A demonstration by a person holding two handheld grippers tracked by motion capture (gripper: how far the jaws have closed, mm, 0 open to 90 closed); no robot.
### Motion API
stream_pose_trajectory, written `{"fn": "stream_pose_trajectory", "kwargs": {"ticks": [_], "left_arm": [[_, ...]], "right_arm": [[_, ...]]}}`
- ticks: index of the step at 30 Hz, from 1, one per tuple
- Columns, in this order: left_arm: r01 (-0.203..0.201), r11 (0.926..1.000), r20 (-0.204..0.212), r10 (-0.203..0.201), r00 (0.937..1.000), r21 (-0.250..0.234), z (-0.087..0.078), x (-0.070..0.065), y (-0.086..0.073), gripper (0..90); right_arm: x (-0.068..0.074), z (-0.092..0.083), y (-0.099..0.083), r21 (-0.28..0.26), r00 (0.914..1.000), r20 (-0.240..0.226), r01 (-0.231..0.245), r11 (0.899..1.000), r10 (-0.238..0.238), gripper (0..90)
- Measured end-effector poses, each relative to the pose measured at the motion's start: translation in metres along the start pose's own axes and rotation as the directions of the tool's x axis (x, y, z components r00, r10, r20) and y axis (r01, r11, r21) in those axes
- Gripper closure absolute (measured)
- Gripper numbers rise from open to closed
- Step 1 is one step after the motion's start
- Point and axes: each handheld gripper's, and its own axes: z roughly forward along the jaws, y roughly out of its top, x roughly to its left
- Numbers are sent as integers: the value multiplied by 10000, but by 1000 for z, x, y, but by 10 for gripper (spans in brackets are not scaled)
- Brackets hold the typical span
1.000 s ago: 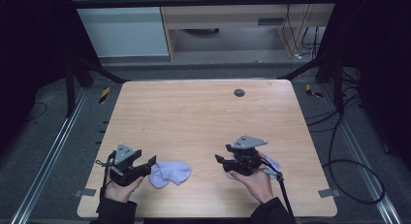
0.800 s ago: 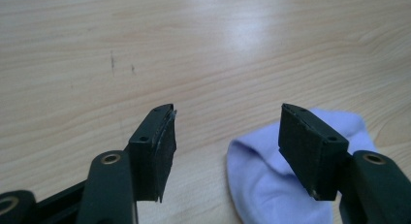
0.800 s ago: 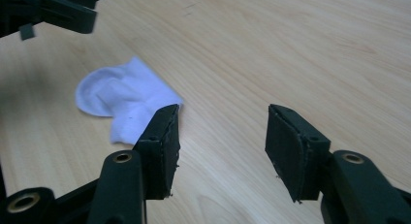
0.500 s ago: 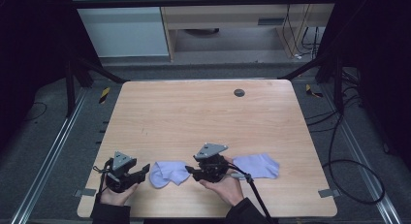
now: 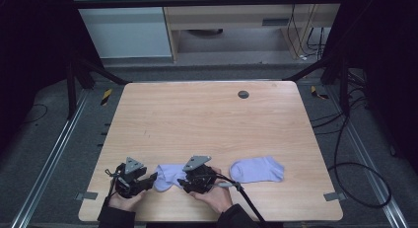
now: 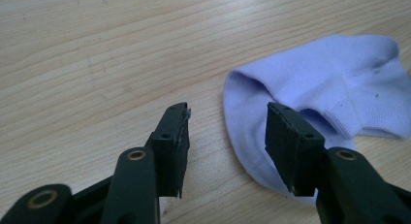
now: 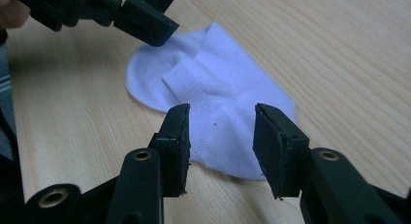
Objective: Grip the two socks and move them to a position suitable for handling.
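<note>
A: Sock (image 5: pixel 167 175) at the bench's (image 5: pixel 207 124) near edge, between left tool (image 5: pixel 146 182) and right tool (image 5: pixel 183 182); both part-open, jaws just closing, nothing pinched.

B: Grasping step, we judge; next we nip both ends.

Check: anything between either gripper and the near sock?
Nothing visible. The left gripper straddles one edge of the near sock, the right gripper the other end, jaws just closing, not yet pressing. The second sock lies apart on the table.
</note>
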Motion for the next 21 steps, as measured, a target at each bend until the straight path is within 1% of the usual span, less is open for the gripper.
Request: {"fn": "stream_pose_trajectory", "kwargs": {"ticks": [1, 3, 5, 8, 10, 11, 12, 14, 17, 18, 21], "left_arm": [[-60, 10000, -2, 60, 10000, 25, 1, 0, 0, 525], [-59, 9999, -34, 59, 10000, 140, 4, -1, -1, 541], [-29, 9996, 24, 28, 10000, 278, 6, -1, -1, 566], [-58, 9992, 57, 56, 10000, 383, 7, -2, -1, 616], [-62, 9987, 98, 57, 9999, 498, 8, -2, -1, 657], [-77, 9985, 111, 71, 9999, 550, 9, -2, -1, 700], [-43, 9984, 176, 33, 9998, 562, 9, -3, -1, 700], [3, 9986, 209, -14, 9998, 527, 10, -4, 0, 743], [-130, 9981, 263, 114, 9996, 610, 10, -4, 0, 797], [-94, 9981, 297, 75, 9995, 616, 10, -5, 0, 827], [-163, 9979, 331, 142, 9993, 622, 10, -6, 1, 847]], "right_arm": [[0, 2, -1, 93, 10000, -12, -6, 10000, 6, 577], [1, 6, -3, 211, 10000, -37, 11, 9998, -10, 580], [1, 10, -4, 237, 10000, -94, 22, 9997, -20, 584], [3, 15, -5, 457, 9999, -6, 115, 9989, -114, 605], [4, 17, -5, 502, 10000, -8, 98, 9987, -98, 631], [4, 18, -5, 530, 10000, -32, 31, 9986, -29, 671], [4, 18, -5, 530, 10000, -32, 31, 9986, -29, 671], [5, 20, -5, 634, 10000, -63, -29, 9980, 33, 712], [8, 21, -3, 720, 9999, -129, 0, 9974, 9, 800], [10, 21, -2, 818, 9999, -111, 19, 9966, -10, 846], [9, 21, 0, 871, 9999, -122, -36, 9962, 47, 868]]}}
